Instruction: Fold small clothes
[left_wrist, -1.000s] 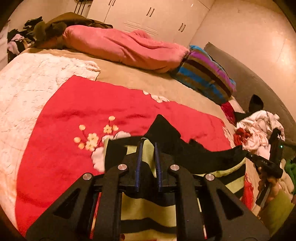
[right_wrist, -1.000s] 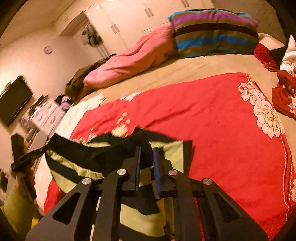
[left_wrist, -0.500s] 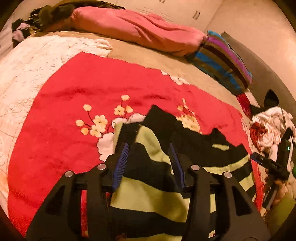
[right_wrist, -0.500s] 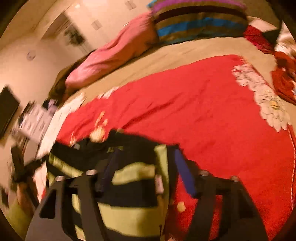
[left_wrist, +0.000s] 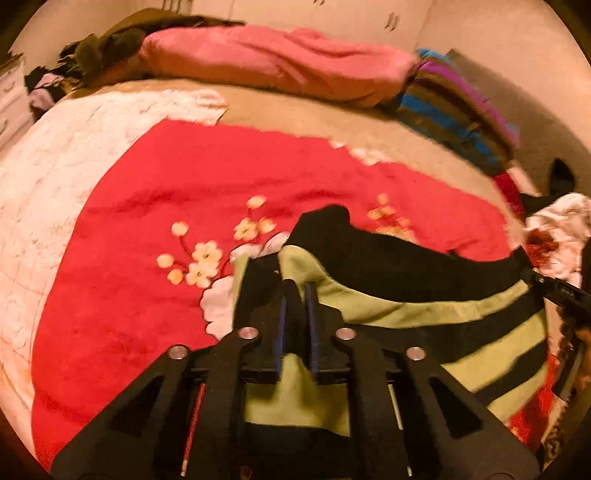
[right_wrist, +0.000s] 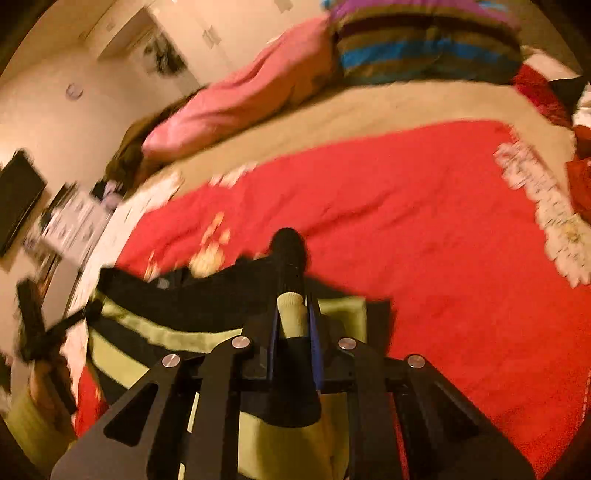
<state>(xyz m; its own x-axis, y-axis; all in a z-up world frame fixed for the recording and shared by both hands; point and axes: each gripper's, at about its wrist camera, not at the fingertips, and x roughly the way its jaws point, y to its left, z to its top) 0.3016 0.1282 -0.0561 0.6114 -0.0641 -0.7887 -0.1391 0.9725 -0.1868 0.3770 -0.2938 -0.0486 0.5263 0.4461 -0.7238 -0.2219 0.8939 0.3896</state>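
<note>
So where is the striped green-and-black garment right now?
The striped garment lies on the red floral blanket at the near edge of the bed, pinched at its left side by the left gripper and at its right side by the right gripper.

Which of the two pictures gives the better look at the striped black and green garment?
The left wrist view: the garment spreads across the red blanket fairly sharply, stripes clear. The right wrist view shows it blurred, partly hidden behind that tool.

Warm, dim orange light tints both fisheye views, whose edges curve into dark corners, with motion blur heaviest in the right wrist view.
</note>
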